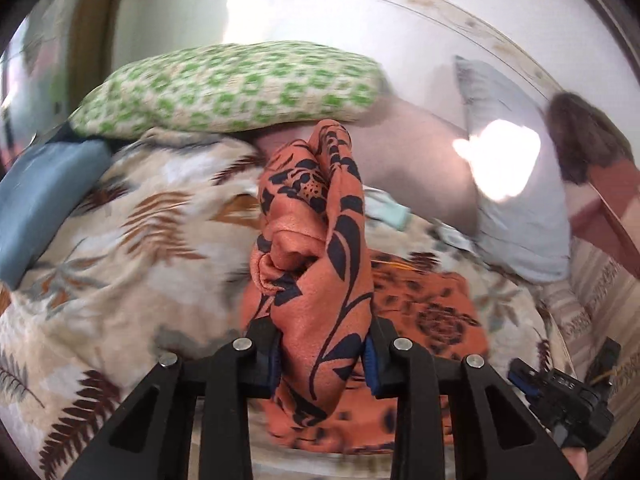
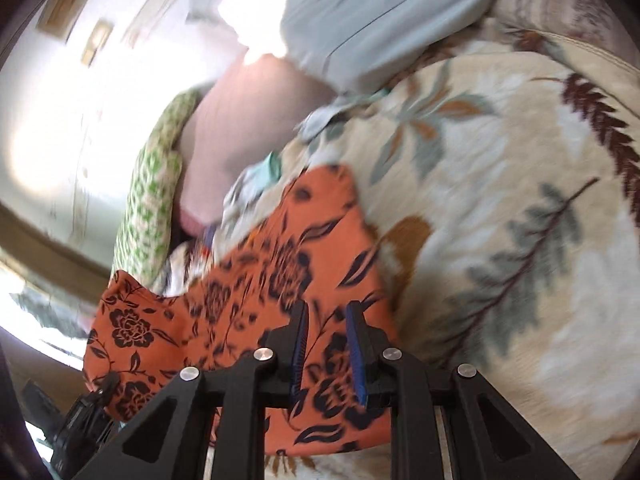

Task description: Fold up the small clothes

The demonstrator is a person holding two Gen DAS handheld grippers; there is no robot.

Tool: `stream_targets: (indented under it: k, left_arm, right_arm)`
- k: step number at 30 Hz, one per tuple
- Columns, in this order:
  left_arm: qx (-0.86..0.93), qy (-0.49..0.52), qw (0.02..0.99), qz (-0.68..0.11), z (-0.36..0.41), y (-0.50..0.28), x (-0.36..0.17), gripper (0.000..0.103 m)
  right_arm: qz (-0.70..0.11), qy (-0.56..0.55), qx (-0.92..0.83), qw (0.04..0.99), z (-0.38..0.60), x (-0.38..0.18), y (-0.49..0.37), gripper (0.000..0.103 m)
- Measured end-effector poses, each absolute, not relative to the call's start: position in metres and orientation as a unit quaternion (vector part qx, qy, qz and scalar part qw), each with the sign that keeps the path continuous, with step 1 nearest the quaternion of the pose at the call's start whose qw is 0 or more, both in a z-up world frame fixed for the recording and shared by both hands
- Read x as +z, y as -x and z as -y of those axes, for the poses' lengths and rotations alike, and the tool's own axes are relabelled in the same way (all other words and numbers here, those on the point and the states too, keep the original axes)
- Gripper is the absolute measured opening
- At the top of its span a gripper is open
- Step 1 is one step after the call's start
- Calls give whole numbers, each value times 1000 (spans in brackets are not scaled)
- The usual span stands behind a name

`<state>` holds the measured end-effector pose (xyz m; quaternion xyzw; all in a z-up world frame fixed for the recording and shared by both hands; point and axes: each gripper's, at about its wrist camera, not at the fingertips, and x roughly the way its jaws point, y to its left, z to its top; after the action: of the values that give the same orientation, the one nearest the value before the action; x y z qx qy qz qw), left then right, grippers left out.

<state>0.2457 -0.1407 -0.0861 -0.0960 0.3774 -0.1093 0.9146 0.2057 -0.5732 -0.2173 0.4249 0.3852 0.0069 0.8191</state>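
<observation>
Garment: the orange cloth with dark floral print (image 1: 316,240) is bunched between the fingers of your left hand-held gripper and rises in a twisted fold ahead of it; the rest (image 2: 280,264) lies spread on the bed under and ahead of your right hand-held gripper.
Left hand-held gripper (image 1: 322,354): you have it clenched on the bunched orange cloth, which fills the gap between the blue pads.
Right hand-held gripper (image 2: 326,344): your jaws stand apart with a narrow gap, above the flat part of the cloth; whether they touch it you cannot tell.
Bed: a cream blanket with leaf print (image 1: 120,240) carries the cloth.
Beyond the grippers: a green-patterned pillow (image 1: 232,88), a pale grey pillow (image 1: 516,216) and a blue cushion (image 1: 44,200) off to the left.
Sharpness: both views are motion-blurred.
</observation>
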Motion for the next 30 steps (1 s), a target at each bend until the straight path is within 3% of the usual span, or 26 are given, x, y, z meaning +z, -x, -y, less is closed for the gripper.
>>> stream_targets:
  k: [5,12,14,15,16,17,23,30]
  left_arm:
    - [-175,50,905,-385,257,-233,-93,32]
    - [-214,-39,867,-448,354,-220,-187,39]
    - [-234,-55,874,-422,354,-210,-183,49]
    - [-253,-49,872,-417,350,-208,-175,55]
    - [-267,-40,868,-416,345,-207,-168,57]
    - [-286,-26,863,-416,338,-206,-158,61]
    - [-282,-36,882,-376,289,-191,-118,69]
    - [-165,-52,889,-424,220,-232,-145,69]
  right_arm:
    - [-362,-475,9,802,610,-220,-192,22]
    - [-329,-521,26,787,657,-229,-181,24]
    - [-334,-536,50,774,665,-237,-185,28]
    - [-338,-538,62,770,665,-240,-188,42]
    - [-343,-539,74,766,665,-242,-193,64]
    - [-345,-541,79,763,663,-245,-196,68]
    - [-338,-527,103,773,652,-237,-208,68]
    - [-372,-426,80,821,619,-209,-233,68]
